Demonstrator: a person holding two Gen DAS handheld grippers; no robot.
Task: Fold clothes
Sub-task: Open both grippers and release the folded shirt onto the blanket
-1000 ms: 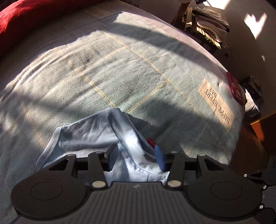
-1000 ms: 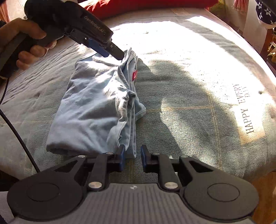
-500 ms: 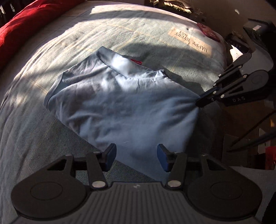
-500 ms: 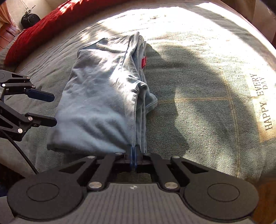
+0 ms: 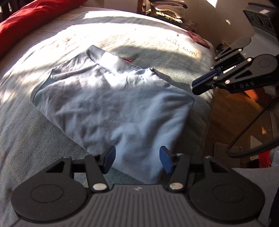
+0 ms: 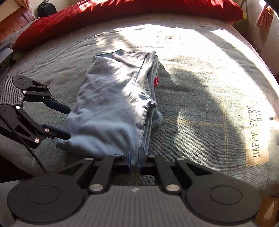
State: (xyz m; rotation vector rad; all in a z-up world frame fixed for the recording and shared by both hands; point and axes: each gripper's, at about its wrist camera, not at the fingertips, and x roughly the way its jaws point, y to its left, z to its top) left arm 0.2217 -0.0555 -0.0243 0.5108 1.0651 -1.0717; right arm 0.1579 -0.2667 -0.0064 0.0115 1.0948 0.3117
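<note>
A folded pale blue garment (image 6: pixel 115 104) lies on a grey-green bed cover (image 6: pixel 200 97), its near end close to the bed's near edge. The right tongs (image 6: pixel 134 155) are clamped on the garment's near right corner. The left tongs (image 5: pixel 137 158), which have just been widening, stand apart over its near left corner, pinching nothing. A red pillow (image 6: pixel 122 12) lies along the bed's far edge.

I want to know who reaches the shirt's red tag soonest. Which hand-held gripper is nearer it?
Hard to call. Right hand-held gripper pinches the shirt hem on the red tag's side; left hand-held gripper, open, straddles the opposite corner.
</note>
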